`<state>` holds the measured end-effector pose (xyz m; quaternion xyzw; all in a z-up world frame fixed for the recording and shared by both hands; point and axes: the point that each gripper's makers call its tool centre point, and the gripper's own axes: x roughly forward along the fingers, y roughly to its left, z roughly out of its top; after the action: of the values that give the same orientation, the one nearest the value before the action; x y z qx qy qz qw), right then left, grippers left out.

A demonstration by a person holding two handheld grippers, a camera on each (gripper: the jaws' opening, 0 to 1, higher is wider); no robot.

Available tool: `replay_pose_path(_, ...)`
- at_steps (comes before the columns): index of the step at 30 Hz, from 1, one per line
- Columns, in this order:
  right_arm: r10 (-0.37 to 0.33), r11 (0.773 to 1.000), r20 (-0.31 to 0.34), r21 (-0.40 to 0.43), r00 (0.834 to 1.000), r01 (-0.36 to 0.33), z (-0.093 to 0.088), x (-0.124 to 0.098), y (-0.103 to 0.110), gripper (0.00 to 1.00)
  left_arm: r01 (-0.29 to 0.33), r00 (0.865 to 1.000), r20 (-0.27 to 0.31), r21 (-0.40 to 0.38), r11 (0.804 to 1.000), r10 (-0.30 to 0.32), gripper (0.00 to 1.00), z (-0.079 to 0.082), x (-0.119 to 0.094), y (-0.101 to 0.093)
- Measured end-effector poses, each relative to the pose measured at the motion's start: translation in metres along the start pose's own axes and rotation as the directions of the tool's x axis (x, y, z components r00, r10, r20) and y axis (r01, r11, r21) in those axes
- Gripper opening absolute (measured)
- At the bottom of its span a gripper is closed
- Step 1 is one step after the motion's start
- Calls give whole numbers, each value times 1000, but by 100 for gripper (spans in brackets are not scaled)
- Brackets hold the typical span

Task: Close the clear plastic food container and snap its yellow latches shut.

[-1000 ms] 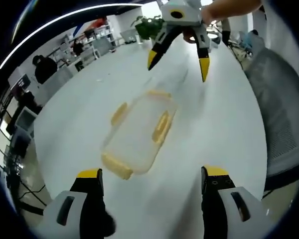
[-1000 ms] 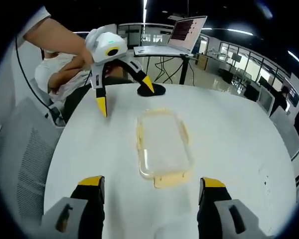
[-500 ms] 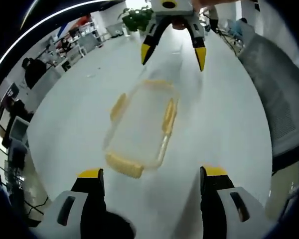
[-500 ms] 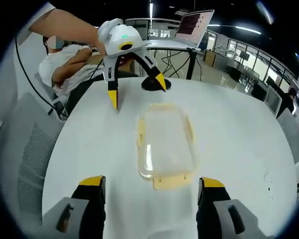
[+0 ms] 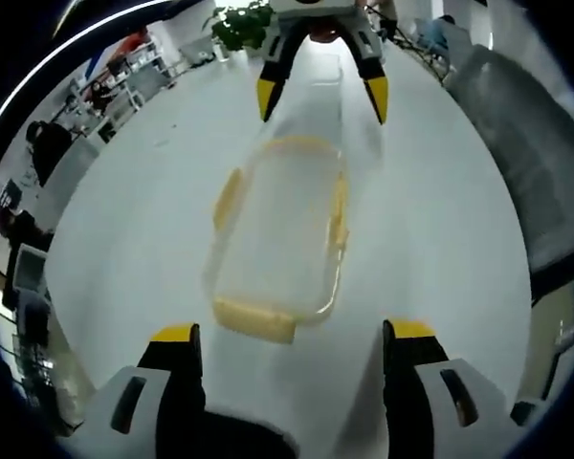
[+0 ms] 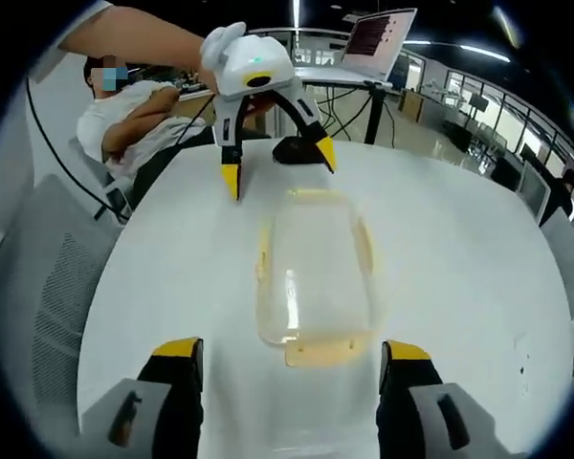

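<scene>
Container (image 6: 314, 273) lidded, on table (image 6: 163, 287)

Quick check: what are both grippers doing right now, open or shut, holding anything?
Left gripper: open, holding nothing, at one end of the clear plastic food container.
Right gripper: open, holding nothing, at the opposite end.

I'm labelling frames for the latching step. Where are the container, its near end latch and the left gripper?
container (image 6: 316, 268), right gripper view, clear lid centre.
near end latch (image 6: 325, 356), right gripper view, middle of the yellow flap.
left gripper (image 6: 275, 161), right gripper view, midway between its yellow tips.
</scene>
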<state>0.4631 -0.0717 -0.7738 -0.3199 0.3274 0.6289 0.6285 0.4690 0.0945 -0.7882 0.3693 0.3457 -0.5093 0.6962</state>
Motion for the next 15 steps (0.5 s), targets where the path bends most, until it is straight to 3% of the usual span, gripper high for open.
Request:
replay_pose_path(7, 15, 1000, -21, 9, 1000, -15, -2, 3, -4, 67, 25, 1000, 0, 1, 1000, -25, 74, 2, 6, 3)
replay_pose_path(13, 10, 1000, -41, 12, 999, -9, -3, 8, -9, 66, 55, 998, -26, 49, 997, -54, 70, -1, 11, 1)
replay_pose_path(15, 11, 1000, -41, 15, 999, -10, -2, 10, -11, 66, 57, 998, -16, 32, 998, -57, 71, 1, 11, 5)
